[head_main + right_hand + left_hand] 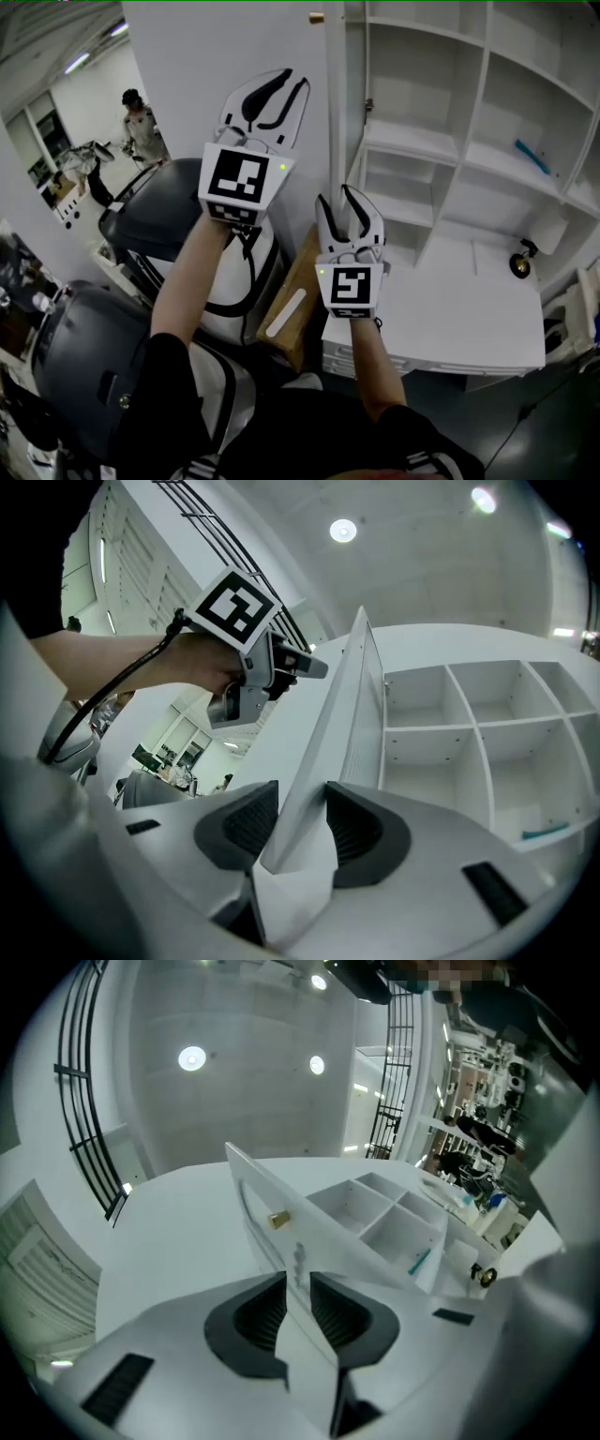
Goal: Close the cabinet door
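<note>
The white cabinet door stands open, swung out from the shelved cabinet, with a brass knob near its free edge. My left gripper is high on the door; in the left gripper view the door panel runs between the ribbed pads, which press it from both sides, and the knob shows just ahead. My right gripper sits lower on the same edge, and the door edge fills the gap between its pads.
Empty white shelves hold a blue object. A low white counter carries a small black and brass object. A cardboard box and grey machines stand left below. A person is far behind.
</note>
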